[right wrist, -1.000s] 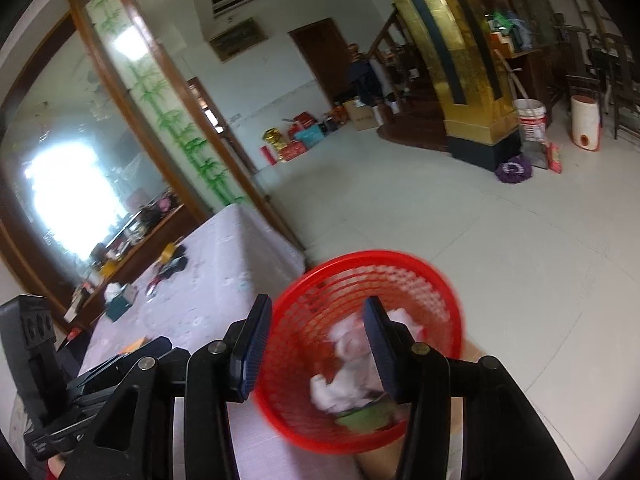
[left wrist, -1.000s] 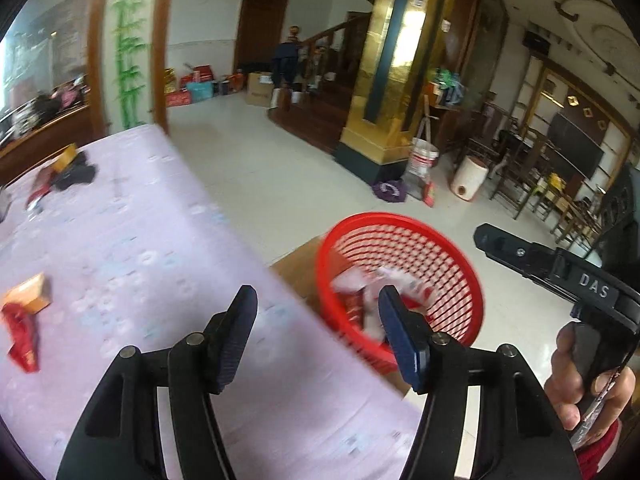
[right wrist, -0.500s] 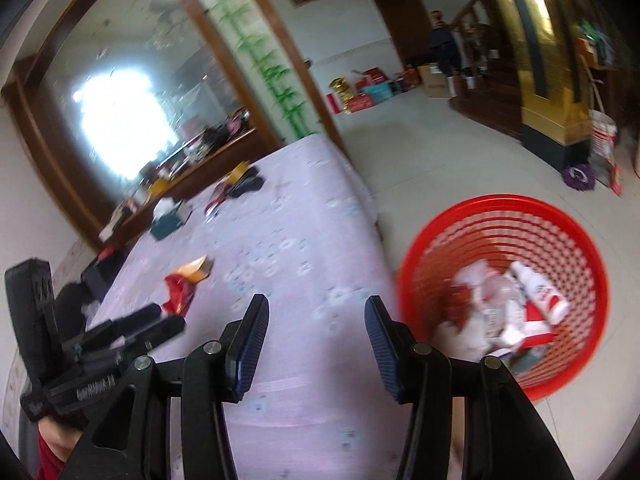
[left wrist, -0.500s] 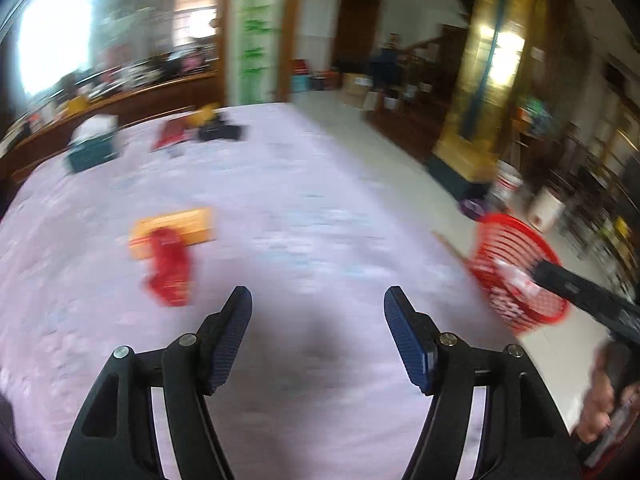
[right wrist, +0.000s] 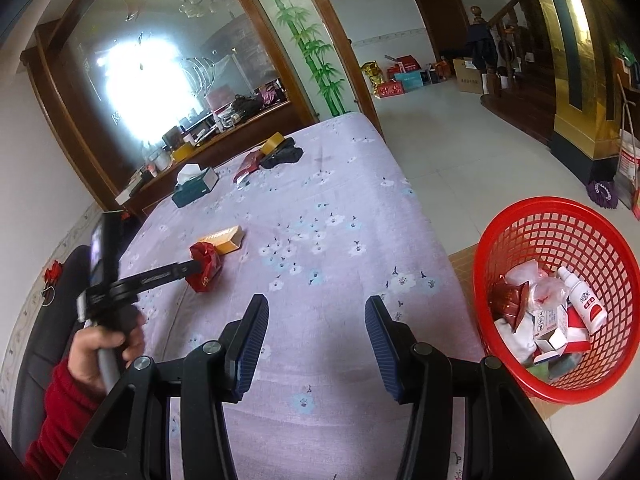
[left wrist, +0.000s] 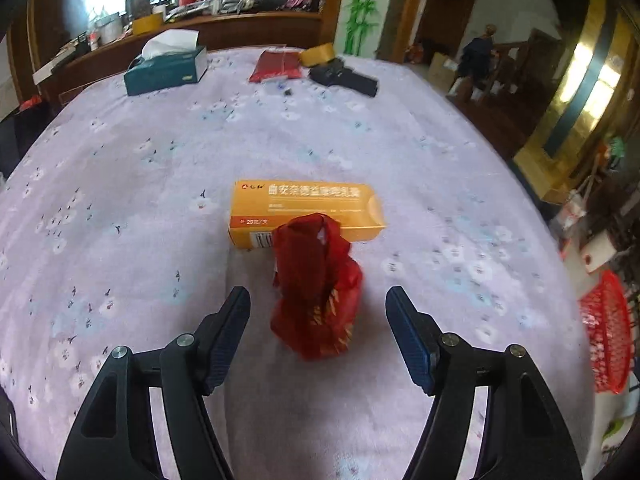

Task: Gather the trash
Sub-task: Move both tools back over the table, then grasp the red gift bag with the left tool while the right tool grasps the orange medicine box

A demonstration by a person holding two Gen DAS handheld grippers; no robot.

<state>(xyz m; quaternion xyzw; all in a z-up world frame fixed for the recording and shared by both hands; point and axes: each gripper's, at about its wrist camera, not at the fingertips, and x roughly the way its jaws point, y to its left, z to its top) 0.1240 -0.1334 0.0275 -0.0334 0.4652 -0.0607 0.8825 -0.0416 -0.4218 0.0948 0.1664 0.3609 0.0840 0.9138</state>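
Left gripper (left wrist: 318, 312) is spread wide, straddling a crumpled red wrapper (left wrist: 316, 292) on the floral tablecloth (left wrist: 120, 168); no contact visible. Wrapper overlaps the near edge of the orange medicine box (left wrist: 306, 210). Right gripper (right wrist: 316, 326) is also spread, empty, above the table edge. Red mesh basket (right wrist: 560, 216) with trash stands on the floor beside the table.

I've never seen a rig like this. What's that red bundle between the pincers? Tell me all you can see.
The red bag is thin, crinkly, glossy film with gold print low down, bunched at the top into a loop. It stands slumped on the lilac cloth, its top overlapping the orange box behind. The open left gripper flanks it; contact is unclear.
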